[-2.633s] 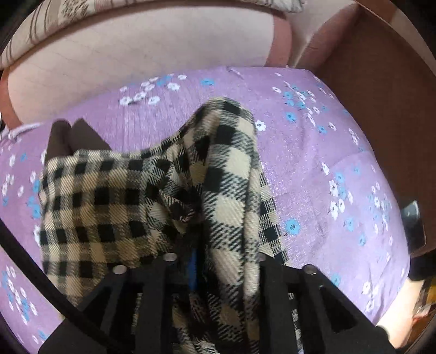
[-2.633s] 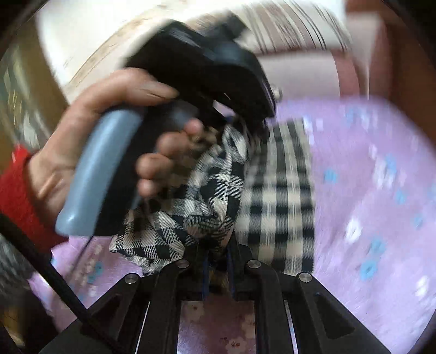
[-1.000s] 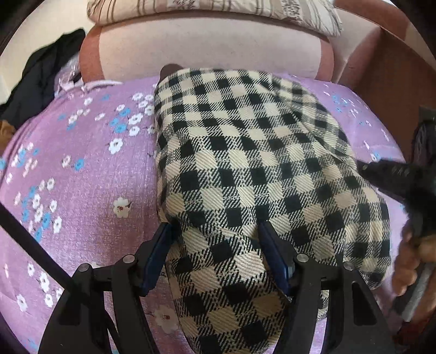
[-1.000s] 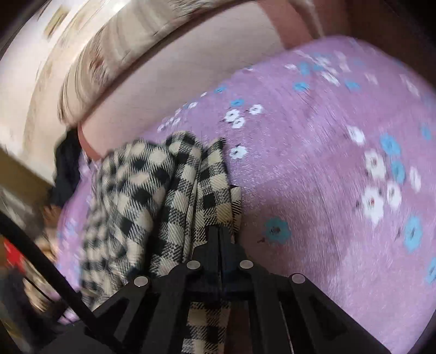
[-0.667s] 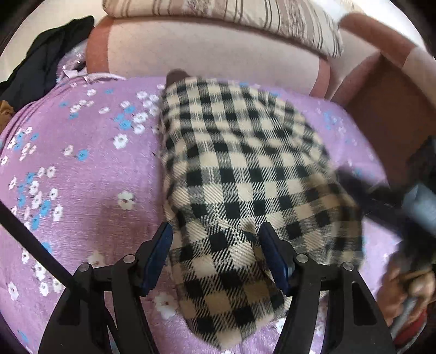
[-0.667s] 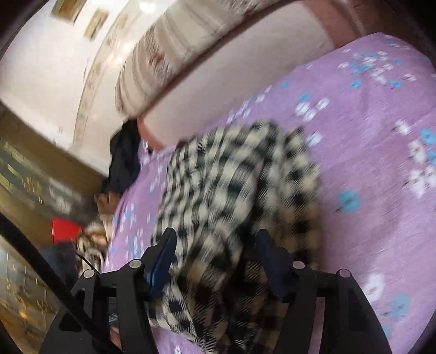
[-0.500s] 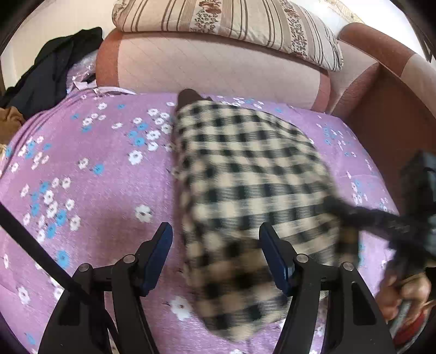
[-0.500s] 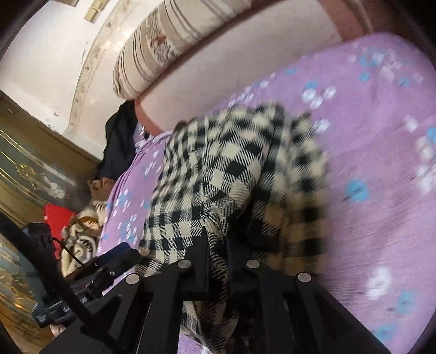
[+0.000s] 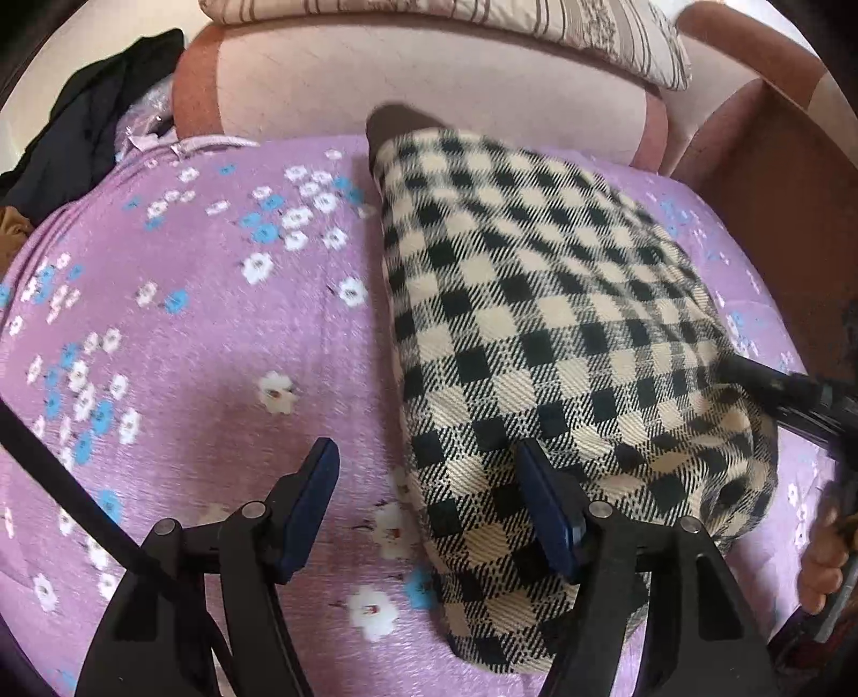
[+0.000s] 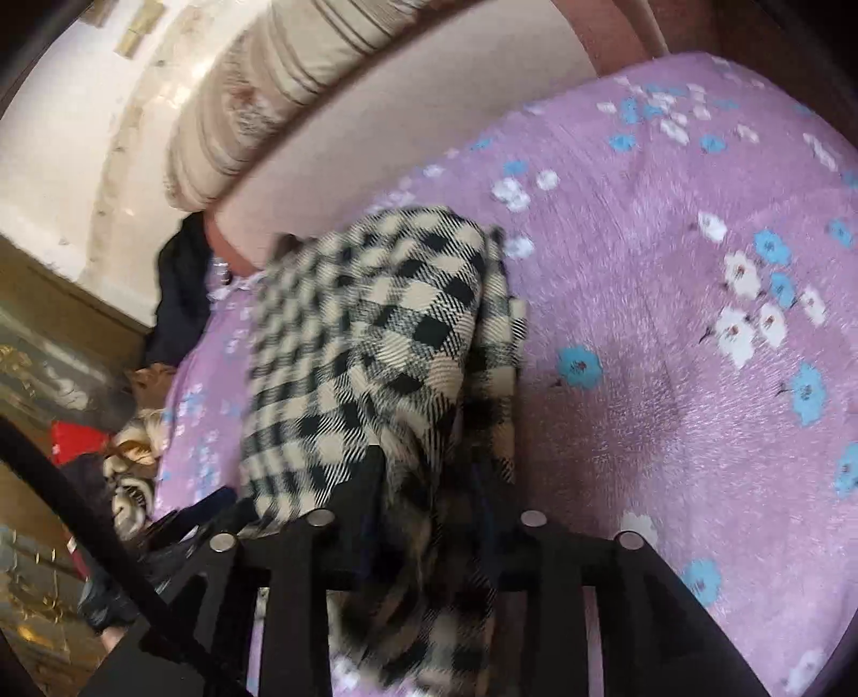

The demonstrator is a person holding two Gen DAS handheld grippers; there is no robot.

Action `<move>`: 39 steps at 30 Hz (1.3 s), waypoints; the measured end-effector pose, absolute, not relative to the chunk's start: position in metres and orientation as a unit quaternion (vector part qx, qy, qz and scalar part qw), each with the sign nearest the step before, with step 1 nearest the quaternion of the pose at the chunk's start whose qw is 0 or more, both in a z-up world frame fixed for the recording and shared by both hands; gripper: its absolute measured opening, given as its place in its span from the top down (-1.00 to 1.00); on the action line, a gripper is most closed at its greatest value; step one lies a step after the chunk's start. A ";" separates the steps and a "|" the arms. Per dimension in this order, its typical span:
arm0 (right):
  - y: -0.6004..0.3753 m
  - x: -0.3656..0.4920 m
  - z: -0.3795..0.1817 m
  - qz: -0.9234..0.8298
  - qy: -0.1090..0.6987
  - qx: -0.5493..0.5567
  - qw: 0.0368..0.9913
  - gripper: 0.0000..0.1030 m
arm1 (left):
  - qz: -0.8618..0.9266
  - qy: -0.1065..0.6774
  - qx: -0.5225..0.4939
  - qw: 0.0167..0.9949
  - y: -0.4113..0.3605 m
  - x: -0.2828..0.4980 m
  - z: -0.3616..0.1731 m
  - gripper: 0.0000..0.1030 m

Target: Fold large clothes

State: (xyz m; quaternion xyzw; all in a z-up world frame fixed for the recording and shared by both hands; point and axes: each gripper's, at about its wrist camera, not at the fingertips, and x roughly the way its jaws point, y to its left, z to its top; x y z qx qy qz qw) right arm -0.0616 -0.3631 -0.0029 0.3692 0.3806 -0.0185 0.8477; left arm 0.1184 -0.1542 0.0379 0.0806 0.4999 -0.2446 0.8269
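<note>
A black-and-cream checked garment [image 9: 541, 321] lies folded in a long bundle on the purple flowered bed cover [image 9: 187, 332]. My left gripper [image 9: 429, 498] is open and empty above the bundle's near left edge, its right finger over the cloth. My right gripper [image 10: 423, 482] is shut on a fold at the near end of the checked garment [image 10: 375, 332]. In the left wrist view the right gripper [image 9: 783, 391] reaches in from the right onto the cloth's corner.
A pink headboard [image 9: 429, 86] with a striped pillow [image 9: 536, 21] runs along the far side. Dark clothes [image 9: 86, 139] are heaped at the far left. A brown wooden panel [image 9: 777, 214] stands to the right. More clothes [image 10: 123, 455] lie beside the bed.
My left gripper has let go of the garment, opened and drawn back to the left. My right gripper opened briefly, then shut again on the cloth's near end.
</note>
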 end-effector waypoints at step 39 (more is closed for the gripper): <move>-0.384 -0.010 -0.031 0.052 0.369 0.394 0.840 0.36 | -0.361 0.568 -0.068 0.736 -0.161 0.159 0.019 0.07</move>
